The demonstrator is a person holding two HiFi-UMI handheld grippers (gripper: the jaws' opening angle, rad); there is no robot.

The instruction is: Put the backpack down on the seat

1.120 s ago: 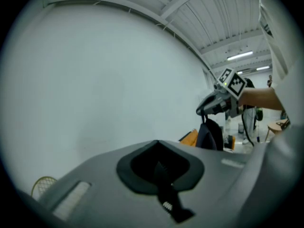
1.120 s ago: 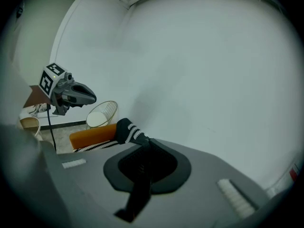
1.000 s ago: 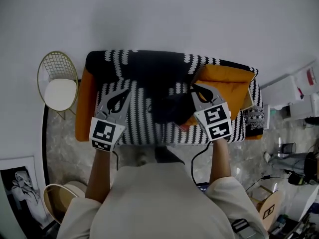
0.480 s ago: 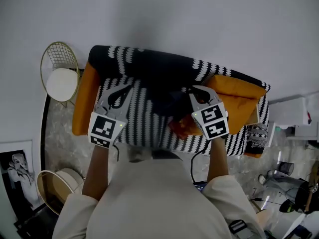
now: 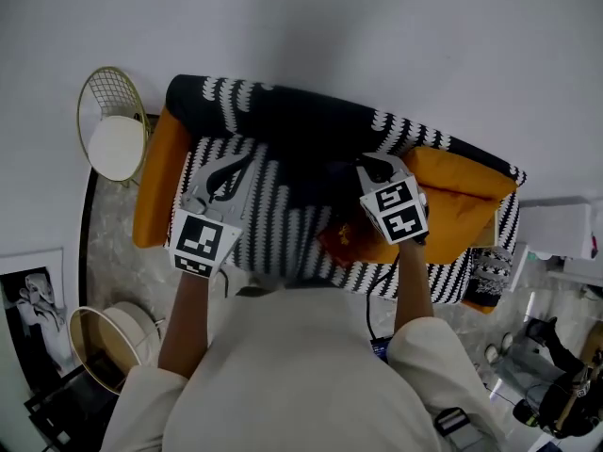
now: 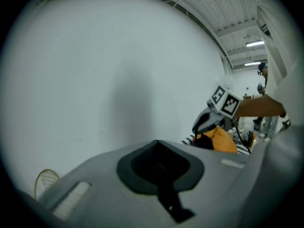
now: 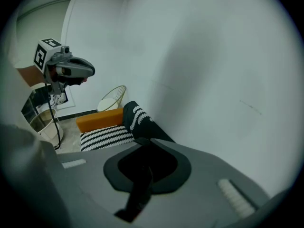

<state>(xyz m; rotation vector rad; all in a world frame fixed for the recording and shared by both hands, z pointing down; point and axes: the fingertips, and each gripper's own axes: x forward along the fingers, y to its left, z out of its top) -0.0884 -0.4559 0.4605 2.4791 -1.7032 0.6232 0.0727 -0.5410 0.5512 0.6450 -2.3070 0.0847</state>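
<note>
The right tool [image 5: 369, 169] is clenched on a dark strap of the black fabric backpack [image 5: 316, 196]. The backpack is over the middle of the worktop [image 5: 273, 226], a sofa seat under a black-and-white patterned throw, near its back edge. The left tool [image 5: 236, 164], clenched on nothing, hovers toward the worktop's left edge.

Head view steeply above sofa [image 5: 283, 238]; gripper views low, toward wall [image 6: 95, 70], sofa shared

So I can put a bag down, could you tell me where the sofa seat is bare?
The striped seat is bare between the orange armrest and the backpack, below the left gripper. The right end is crowded: orange cushion, right gripper.
</note>
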